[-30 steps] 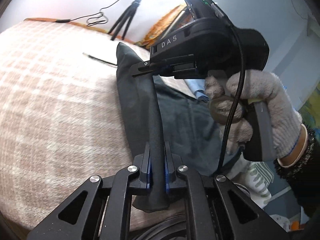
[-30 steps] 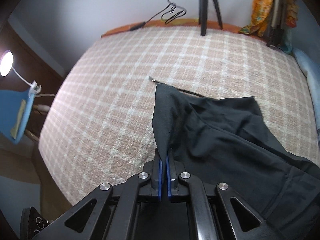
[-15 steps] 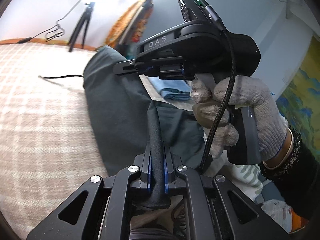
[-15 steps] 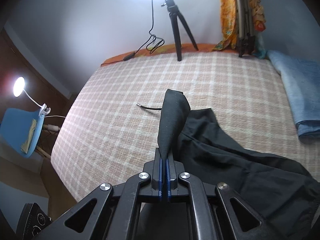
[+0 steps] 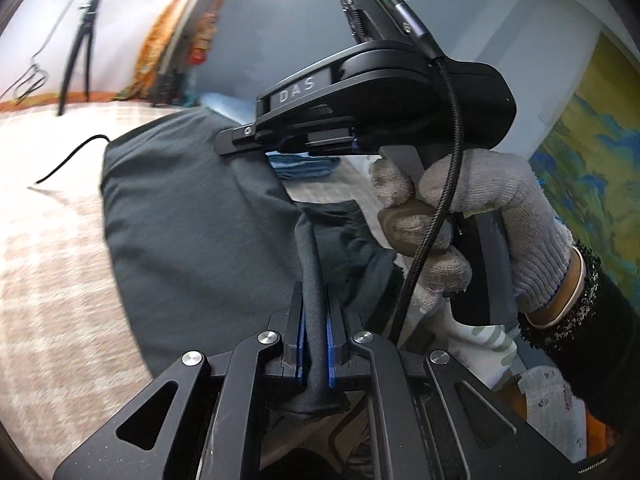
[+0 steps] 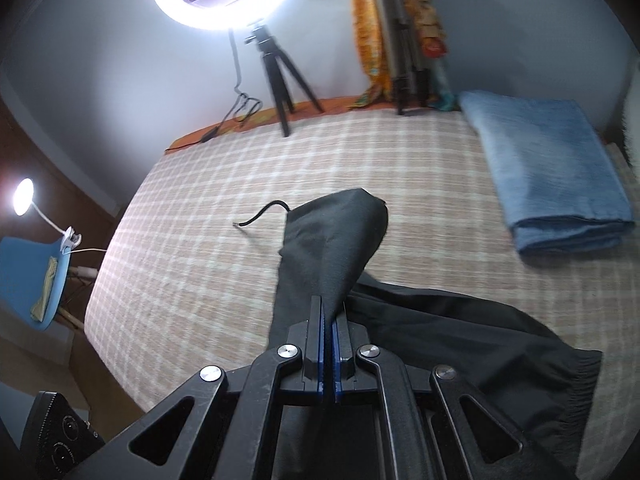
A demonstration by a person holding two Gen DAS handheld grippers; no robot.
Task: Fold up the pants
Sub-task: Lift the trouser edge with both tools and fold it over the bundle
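1. The right gripper [image 5: 236,145] hid its own fingertips behind the dark pants [image 5: 192,216] in the left wrist view.
2. The folded blue cloth [image 5: 300,164] showed only in part behind that gripper.
3. The tripod [image 5: 80,52] was blurred.
4. The pants' waistband [image 6: 576,396] ran behind the gripper's frame in the right wrist view.

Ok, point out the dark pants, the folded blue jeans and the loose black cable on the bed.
dark pants [image 6: 336,236]: right wrist view, on the lifted fold.
folded blue jeans [image 6: 548,168]: right wrist view, on the top layer.
loose black cable [image 6: 262,213]: right wrist view, on its curved stretch.
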